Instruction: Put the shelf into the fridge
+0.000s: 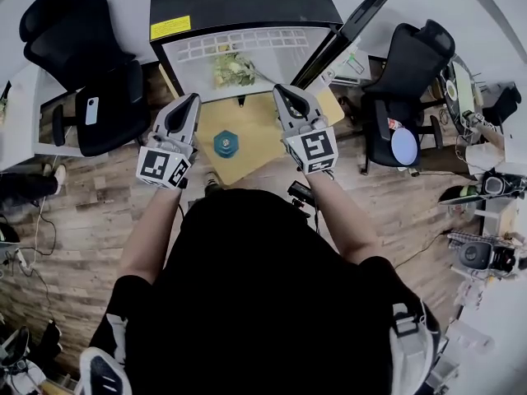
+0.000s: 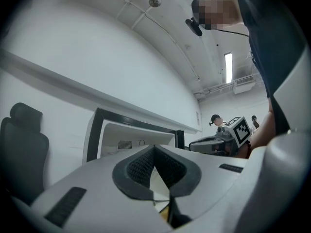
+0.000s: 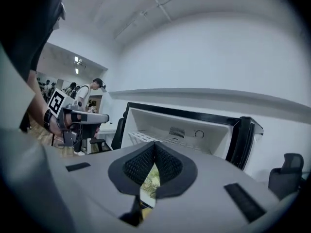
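Observation:
The small fridge (image 1: 239, 2) stands open ahead of me, its black door (image 1: 346, 31) swung out to the right. A white wire shelf (image 1: 247, 44) lies inside the white cavity near the top, also seen in the right gripper view as the shelf (image 3: 146, 137). Leafy greens (image 1: 233, 68) sit under it. My left gripper (image 1: 194, 97) and right gripper (image 1: 280, 89) are held side by side just short of the opening. Both are shut with nothing between their pads. The left gripper (image 2: 154, 147) and right gripper (image 3: 154, 143) point at the fridge (image 2: 97, 125).
A low yellow table (image 1: 255, 142) with a blue round object (image 1: 226, 144) stands below the grippers. Black office chairs flank the fridge at left (image 1: 90, 72) and right (image 1: 408, 81). A cluttered desk (image 1: 486, 179) runs along the right. The floor is wood.

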`<state>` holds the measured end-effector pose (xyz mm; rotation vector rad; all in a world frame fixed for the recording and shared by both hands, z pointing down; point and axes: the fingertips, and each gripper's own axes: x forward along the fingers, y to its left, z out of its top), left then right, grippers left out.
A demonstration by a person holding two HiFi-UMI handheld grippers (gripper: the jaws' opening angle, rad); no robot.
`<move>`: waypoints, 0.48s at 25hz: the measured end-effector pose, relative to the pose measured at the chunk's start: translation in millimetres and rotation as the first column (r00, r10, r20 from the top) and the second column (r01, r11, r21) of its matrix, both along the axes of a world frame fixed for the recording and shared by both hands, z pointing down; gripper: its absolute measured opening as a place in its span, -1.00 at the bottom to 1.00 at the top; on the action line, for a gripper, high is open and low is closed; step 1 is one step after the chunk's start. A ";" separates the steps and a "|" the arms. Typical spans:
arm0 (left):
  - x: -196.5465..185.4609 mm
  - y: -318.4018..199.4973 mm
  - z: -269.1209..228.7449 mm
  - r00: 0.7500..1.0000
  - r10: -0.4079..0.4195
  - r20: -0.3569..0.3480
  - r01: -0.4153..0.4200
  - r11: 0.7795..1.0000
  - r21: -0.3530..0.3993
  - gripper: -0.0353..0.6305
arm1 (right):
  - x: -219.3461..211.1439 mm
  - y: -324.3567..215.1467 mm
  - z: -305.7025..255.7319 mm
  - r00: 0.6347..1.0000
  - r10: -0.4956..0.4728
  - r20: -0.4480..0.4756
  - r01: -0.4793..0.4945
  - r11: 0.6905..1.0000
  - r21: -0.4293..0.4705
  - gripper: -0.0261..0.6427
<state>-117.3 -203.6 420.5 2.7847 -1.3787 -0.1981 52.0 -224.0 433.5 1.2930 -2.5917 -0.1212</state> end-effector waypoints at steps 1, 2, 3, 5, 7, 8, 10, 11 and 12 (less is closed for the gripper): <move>0.0 0.6 -1.1 1.000 -0.002 -0.002 0.002 1.000 0.001 -0.84 | 1.2 0.6 -0.4 1.000 -0.001 -0.016 0.001 1.000 0.009 -0.88; 0.0 1.4 -1.9 1.000 -0.003 -0.003 0.003 1.000 0.002 -0.84 | 2.1 1.0 -0.2 1.000 -0.002 -0.027 0.003 1.000 0.013 -0.88; -0.1 2.2 -2.4 1.000 -0.004 -0.002 0.004 1.000 0.003 -0.84 | 2.5 1.3 -0.4 1.000 -0.003 -0.030 0.004 1.000 0.014 -0.88; -1.1 3.9 -3.3 1.000 -0.007 0.001 0.007 1.000 0.008 -0.84 | 2.9 1.4 -1.6 1.000 -0.003 -0.016 0.004 1.000 0.015 -0.88; -2.8 4.6 -4.7 1.000 -0.011 0.002 0.011 1.000 0.011 -0.84 | 4.1 0.7 0.0 1.000 0.003 -0.002 -0.003 1.000 0.013 -0.88; -3.9 4.6 -4.9 1.000 -0.013 0.003 0.013 1.000 0.013 -0.84 | 4.3 0.3 1.4 1.000 0.007 -0.001 -0.007 1.000 0.009 -0.88; -6.2 4.8 -5.5 1.000 -0.019 0.008 0.019 1.000 0.017 -0.84 | 4.0 -0.2 4.7 1.000 0.012 -0.004 -0.012 1.000 0.001 -0.88; -7.1 4.8 -6.3 1.000 -0.023 0.009 0.022 1.000 0.018 -0.84 | 3.1 -0.1 5.4 1.000 0.012 -0.003 -0.012 1.000 -0.004 -0.88; -7.7 4.9 -7.0 1.000 -0.025 0.008 0.025 1.000 0.018 -0.84 | 2.1 0.1 5.7 1.000 0.010 -0.001 -0.010 1.000 -0.008 -0.88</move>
